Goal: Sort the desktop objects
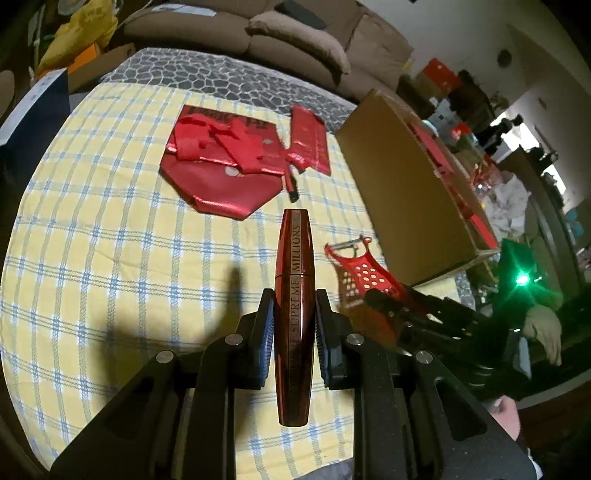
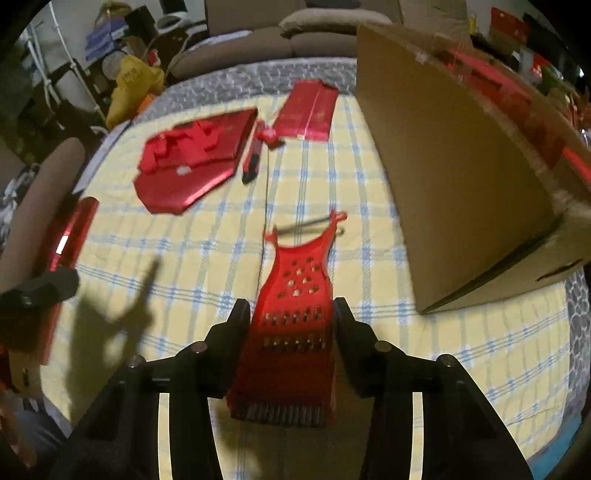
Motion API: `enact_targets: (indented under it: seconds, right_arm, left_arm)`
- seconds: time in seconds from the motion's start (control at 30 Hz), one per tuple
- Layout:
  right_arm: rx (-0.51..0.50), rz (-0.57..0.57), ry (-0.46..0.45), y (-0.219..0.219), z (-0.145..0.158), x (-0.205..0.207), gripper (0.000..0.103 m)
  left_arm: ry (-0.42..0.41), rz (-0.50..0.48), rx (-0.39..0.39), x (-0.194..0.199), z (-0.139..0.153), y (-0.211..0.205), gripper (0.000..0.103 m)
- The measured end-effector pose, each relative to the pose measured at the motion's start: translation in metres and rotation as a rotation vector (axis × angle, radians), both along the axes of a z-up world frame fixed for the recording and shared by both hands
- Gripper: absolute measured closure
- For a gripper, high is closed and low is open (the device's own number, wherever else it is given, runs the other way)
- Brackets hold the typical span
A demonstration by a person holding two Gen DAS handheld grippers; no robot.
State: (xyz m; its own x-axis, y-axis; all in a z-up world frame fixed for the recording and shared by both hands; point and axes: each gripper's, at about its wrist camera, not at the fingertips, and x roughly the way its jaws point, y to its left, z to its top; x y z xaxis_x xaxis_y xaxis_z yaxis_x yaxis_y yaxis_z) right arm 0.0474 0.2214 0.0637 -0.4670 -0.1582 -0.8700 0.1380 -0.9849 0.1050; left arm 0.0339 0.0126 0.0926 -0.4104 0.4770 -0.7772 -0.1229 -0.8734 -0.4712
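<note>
My left gripper (image 1: 294, 308) is shut on a dark red mascara tube (image 1: 294, 280) marked "SUPREME MILLIONS" and holds it above the checked tablecloth (image 1: 110, 258). My right gripper (image 2: 291, 314) is shut on a red plastic grater with a peeler blade (image 2: 299, 295) at its far end, also held above the cloth. The grater (image 1: 360, 275) and the right gripper show at the right in the left wrist view. The mascara tube (image 2: 72, 229) shows at the left edge of the right wrist view.
A flattened red foil gift bag (image 1: 218, 166) (image 2: 188, 166), a red flat box (image 1: 310, 140) (image 2: 308, 110) and a small red-and-black pen-like thing (image 1: 290, 182) (image 2: 251, 158) lie at the far side. An open cardboard box (image 1: 410, 184) (image 2: 454, 166) stands at the right. A sofa (image 1: 295, 33) lies behind.
</note>
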Motion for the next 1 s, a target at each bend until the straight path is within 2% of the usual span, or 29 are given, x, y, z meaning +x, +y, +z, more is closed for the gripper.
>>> enact_targets:
  seconds: [0.03, 0.07, 0.23, 0.27, 0.33, 0.37, 0.6, 0.73, 1.0]
  right_arm:
    - [-0.002, 0.004, 0.010, 0.001, 0.008, 0.002, 0.091]
    - [-0.008, 0.009, 0.012, 0.002, 0.013, 0.002, 0.092]
    - [-0.025, 0.022, 0.002, 0.005, 0.027, 0.006, 0.086]
    - [-0.025, 0.025, 0.000, 0.006, 0.028, 0.007, 0.083]
    - [-0.023, 0.025, -0.007, 0.007, 0.025, 0.007, 0.070]
    - [-0.020, 0.024, -0.011, 0.008, 0.023, 0.008, 0.069]
    - [0.005, 0.037, -0.031, 0.006, 0.007, 0.013, 0.063]
    - [-0.013, 0.045, -0.029, 0.003, 0.003, 0.010, 0.061]
    - [-0.004, 0.068, -0.014, -0.018, 0.007, -0.020, 0.061]
  left_arm:
    - [0.004, -0.003, 0.001, 0.001, 0.003, 0.002, 0.084]
    - [0.007, -0.006, 0.004, 0.002, 0.006, 0.004, 0.084]
    - [0.024, -0.014, 0.013, 0.008, 0.018, 0.011, 0.084]
    - [0.025, -0.014, 0.014, 0.009, 0.019, 0.012, 0.084]
    - [0.026, -0.018, 0.014, 0.011, 0.020, 0.013, 0.084]
    - [0.023, -0.020, 0.012, 0.012, 0.018, 0.014, 0.084]
    - [0.001, -0.019, 0.013, 0.012, 0.007, 0.010, 0.084]
    - [-0.008, -0.012, 0.013, 0.012, 0.001, 0.005, 0.084]
    - [-0.030, -0.007, 0.021, 0.005, -0.012, -0.005, 0.084]
